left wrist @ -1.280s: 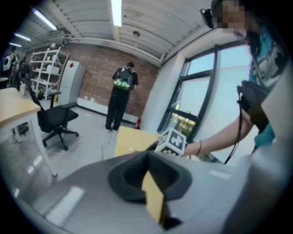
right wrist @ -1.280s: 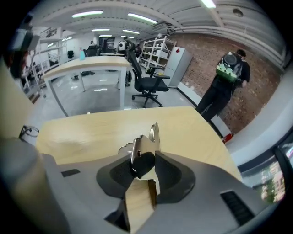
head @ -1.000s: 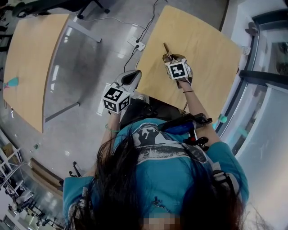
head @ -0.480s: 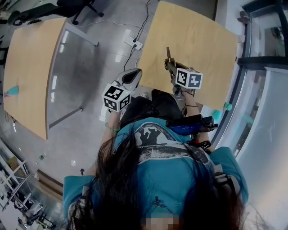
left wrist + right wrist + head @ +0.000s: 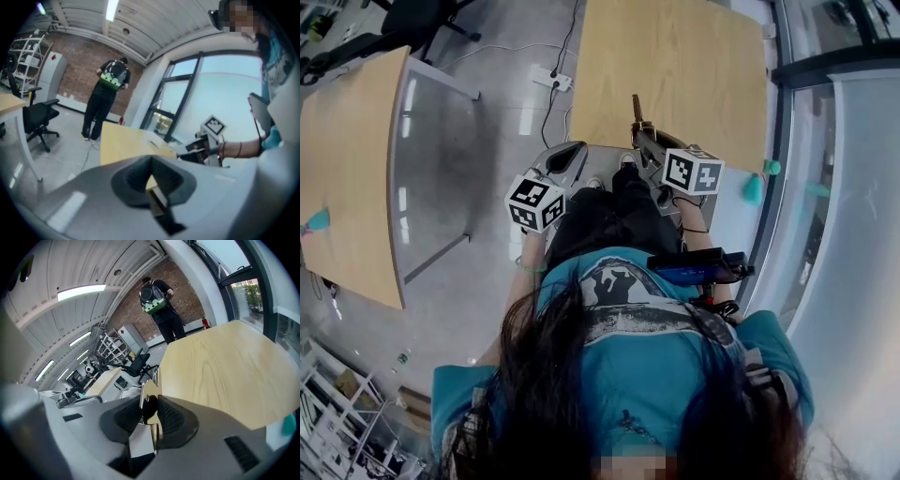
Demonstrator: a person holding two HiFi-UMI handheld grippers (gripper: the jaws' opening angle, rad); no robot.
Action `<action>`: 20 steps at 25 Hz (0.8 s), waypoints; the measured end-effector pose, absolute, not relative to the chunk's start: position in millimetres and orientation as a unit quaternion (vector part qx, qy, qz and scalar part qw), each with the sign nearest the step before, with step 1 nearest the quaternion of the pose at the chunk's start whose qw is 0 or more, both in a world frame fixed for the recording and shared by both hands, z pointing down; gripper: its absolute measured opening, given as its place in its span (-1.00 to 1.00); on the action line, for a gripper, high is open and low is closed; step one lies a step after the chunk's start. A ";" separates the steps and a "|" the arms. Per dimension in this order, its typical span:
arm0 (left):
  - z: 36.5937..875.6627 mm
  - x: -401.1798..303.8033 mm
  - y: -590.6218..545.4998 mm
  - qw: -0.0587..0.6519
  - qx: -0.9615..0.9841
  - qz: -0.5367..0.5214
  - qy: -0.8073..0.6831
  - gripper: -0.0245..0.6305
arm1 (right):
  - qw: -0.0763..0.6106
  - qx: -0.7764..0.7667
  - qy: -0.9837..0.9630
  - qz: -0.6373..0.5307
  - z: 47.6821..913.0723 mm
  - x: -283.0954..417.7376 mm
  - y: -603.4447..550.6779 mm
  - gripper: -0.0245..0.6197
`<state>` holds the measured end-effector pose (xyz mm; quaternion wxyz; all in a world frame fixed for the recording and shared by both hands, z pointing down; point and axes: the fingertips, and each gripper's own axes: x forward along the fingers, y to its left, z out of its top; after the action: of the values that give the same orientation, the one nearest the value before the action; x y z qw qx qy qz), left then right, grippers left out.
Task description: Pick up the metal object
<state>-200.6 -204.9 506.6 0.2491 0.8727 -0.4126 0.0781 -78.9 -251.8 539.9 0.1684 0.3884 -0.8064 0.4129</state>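
Left gripper hangs just off the table, its fingers together with nothing between them. Right gripper — fingers clamped on the metal object — holds it raised above the table's near edge.

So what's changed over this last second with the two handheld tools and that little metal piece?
The right tool, clamped on the slim brass-coloured metal object, drew back from over the light wooden table toward the person, to the table's near edge, carrying the object along. Nothing was taken hold of or let go. The left tool stayed low by the person's lap.
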 end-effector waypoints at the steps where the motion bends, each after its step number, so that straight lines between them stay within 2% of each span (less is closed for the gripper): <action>1: 507.5 -195.7 -199.6 0.251 0.874 0.075 -0.409 -0.93 | 0.168 0.388 -0.806 0.415 538.8 -74.4 -242.6 -0.60; 11: 500.0 -150.2 -158.5 0.252 0.889 0.065 -0.378 -0.93 | 0.157 0.391 -0.800 0.427 528.0 -35.7 -163.7 -0.60; 17: 471.9 -8.9 -15.9 0.210 0.906 0.074 -0.360 -0.92 | 0.126 0.393 -0.807 0.422 518.6 94.3 -0.9 -0.60; 20: 473.5 14.4 3.7 0.213 0.910 0.074 -0.348 -0.93 | 0.124 0.400 -0.803 0.424 521.4 112.3 20.0 -0.60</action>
<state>14.4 3.7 473.5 0.2133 0.9100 -0.3478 0.0739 112.3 20.0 521.4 0.1236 0.3996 -0.8034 0.4238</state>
